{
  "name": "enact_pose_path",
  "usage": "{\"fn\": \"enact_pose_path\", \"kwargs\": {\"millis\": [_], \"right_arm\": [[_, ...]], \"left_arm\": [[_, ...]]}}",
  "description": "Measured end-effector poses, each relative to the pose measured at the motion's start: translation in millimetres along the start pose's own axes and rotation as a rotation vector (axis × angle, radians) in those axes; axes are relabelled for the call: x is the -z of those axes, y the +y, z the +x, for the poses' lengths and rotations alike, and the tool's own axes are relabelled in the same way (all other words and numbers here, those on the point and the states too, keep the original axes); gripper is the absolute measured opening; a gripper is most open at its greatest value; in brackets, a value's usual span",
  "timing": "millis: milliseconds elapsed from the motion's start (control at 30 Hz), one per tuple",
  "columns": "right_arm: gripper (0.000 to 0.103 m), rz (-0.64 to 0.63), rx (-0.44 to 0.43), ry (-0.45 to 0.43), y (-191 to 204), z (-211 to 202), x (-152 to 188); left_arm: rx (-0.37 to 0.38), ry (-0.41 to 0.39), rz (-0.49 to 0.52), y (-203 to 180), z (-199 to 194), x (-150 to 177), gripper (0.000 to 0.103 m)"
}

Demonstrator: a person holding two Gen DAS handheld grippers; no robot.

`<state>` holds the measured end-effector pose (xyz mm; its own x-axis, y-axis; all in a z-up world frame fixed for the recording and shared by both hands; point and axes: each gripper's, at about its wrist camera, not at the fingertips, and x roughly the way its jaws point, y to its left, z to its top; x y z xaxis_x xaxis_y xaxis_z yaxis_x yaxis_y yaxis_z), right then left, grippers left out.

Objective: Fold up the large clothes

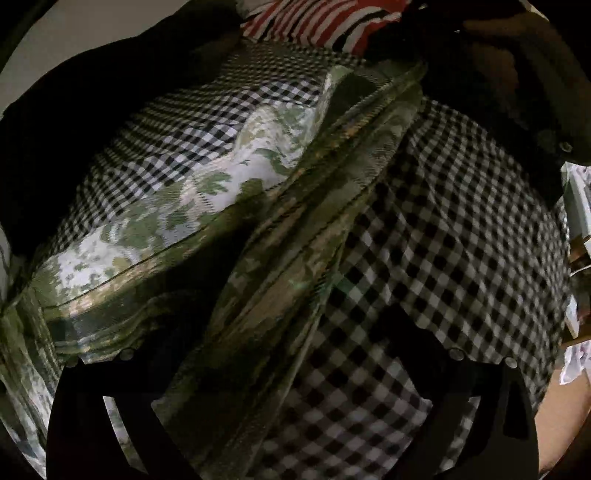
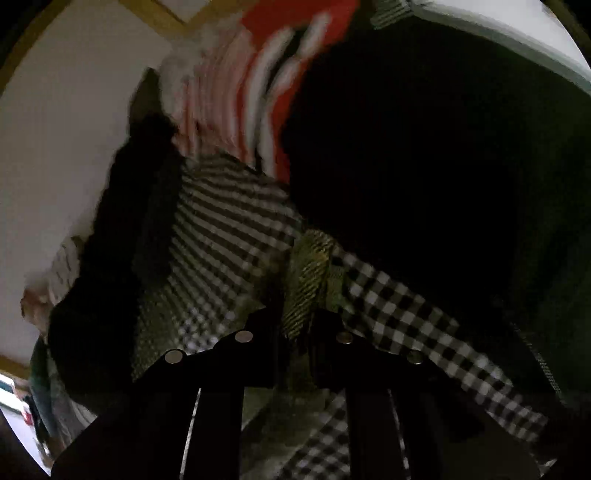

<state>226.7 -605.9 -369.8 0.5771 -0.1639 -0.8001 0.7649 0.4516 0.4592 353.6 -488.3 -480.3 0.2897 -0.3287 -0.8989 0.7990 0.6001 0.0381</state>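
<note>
While I work from the nearest point outward, my left gripper (image 1: 288, 373) sits spread wide, its two dark fingers well apart and nothing pinched between them; cloth merely passes under the gap. Just beyond those fingers lies the camouflage garment (image 1: 280, 236), a long green band with stitched seams running diagonally away from me, its paler inner face turned up on the left side. It rests on the black-and-white checked cloth (image 1: 443, 229), which spreads beneath and to the right. I judge the left tool hangs released above the seam so it can take a fresh hold along that edge.

My right gripper (image 2: 295, 332) is clenched on a narrow fold of the camouflage garment (image 2: 308, 273); the olive weave rises straight out from between the nearly closed fingers. I take this as the anchoring hold, keeping one end taut while the other hand repositions. The checked cloth (image 2: 402, 314) shows on both sides of that pinch, though I cannot tell whether any of it is caught too.

Farther off, a dark garment (image 1: 74, 110) is heaped at the left, and a red-and-white striped piece (image 1: 317, 26) lies at the far edge, blurred in the right view. Both appear to be laundry waiting its turn. Folding seems at an early stage.
</note>
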Motion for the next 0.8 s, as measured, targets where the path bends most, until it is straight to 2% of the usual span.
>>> {"fn": "enact_pose_path", "kwargs": {"millis": [200, 367, 433, 533, 633, 800], "right_arm": [[0.012, -0.075, -0.101, -0.049, 38, -46, 2], [0.012, -0.179, -0.166, -0.057, 84, -71, 31], [0.012, -0.233, -0.184, -0.043, 104, -77, 54], [0.012, -0.3, -0.21, -0.011, 137, -79, 90], [0.012, -0.37, -0.235, 0.031, 166, -80, 131], [0.012, -0.476, -0.27, 0.12, 215, -74, 201]], "left_arm": [[0.002, 0.001, -0.082, 34, -22, 33, 0.098], [-0.017, -0.064, -0.154, 66, -57, 65, 0.098], [-0.047, -0.076, -0.191, 81, -70, 80, 0.098], [-0.111, -0.051, -0.245, 104, -79, 98, 0.098], [-0.142, -0.029, -0.307, 133, -88, 119, 0.098], [-0.22, -0.02, -0.419, 188, -121, 170, 0.098]]}}
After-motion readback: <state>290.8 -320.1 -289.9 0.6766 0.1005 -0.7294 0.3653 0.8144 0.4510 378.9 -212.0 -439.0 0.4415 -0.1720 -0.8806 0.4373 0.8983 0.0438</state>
